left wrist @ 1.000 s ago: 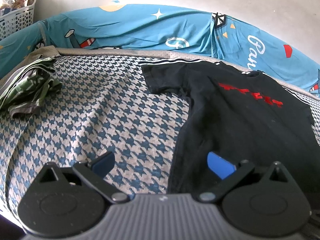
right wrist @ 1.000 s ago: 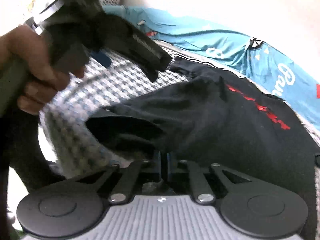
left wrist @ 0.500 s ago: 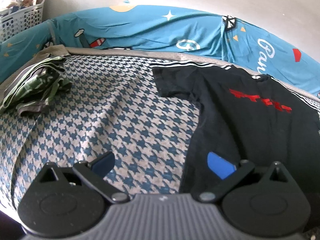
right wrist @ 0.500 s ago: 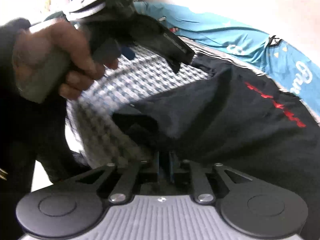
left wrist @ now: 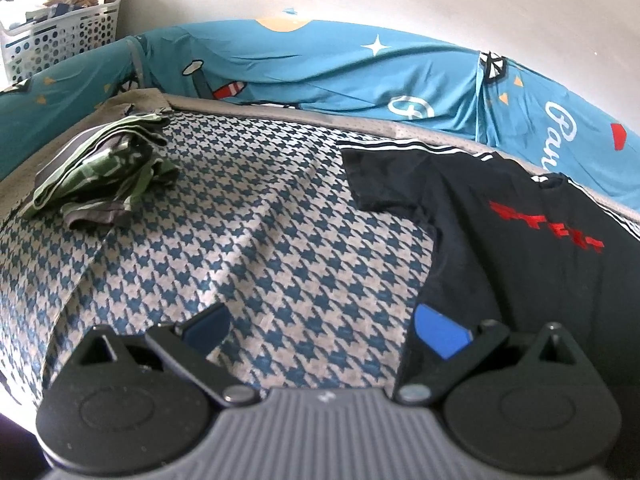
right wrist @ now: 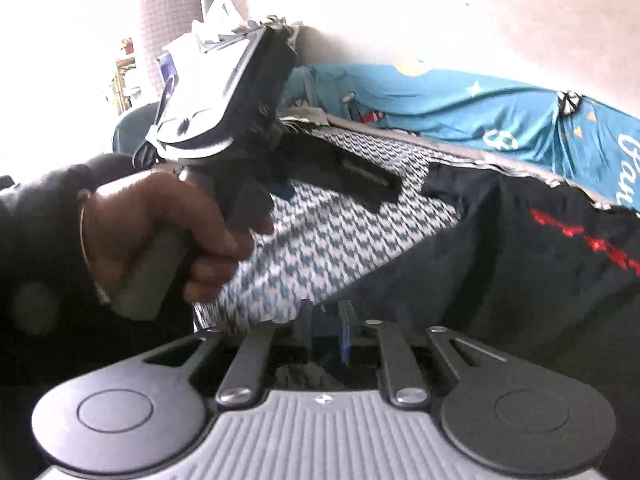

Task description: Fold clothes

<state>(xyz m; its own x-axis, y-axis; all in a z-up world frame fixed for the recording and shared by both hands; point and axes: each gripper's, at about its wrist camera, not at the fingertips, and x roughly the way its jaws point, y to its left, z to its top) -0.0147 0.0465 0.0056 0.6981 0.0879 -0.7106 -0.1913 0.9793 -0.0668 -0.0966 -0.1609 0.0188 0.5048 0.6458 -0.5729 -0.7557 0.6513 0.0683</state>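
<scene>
A black T-shirt (left wrist: 520, 264) with a red print lies spread on the right half of the houndstooth bed cover (left wrist: 240, 220). My left gripper (left wrist: 318, 314) hovers open over the shirt's left edge. Its right pad is above the black cloth, its left pad above bare cover, and nothing is between them. In the right wrist view the T-shirt (right wrist: 500, 260) fills the right side. My right gripper (right wrist: 326, 320) sits at its near hem with the jaws opening. A narrow gap shows between the pads and the cloth edge lies just past the tips. A hand (right wrist: 168, 224) holds the left gripper's handle.
A folded pile of green and grey clothes (left wrist: 104, 168) rests at the bed's far left corner. A blue cartoon-print sheet (left wrist: 340, 72) hangs along the wall behind. A white laundry basket (left wrist: 60, 40) stands at the far left. The bed's near edge (right wrist: 224, 312) drops off beside my right gripper.
My right gripper was shut on the shirt's hem. Its jaws have now parted and it has risen. The bunched hem has dropped back flat. The left gripper stayed open and barely moved.
</scene>
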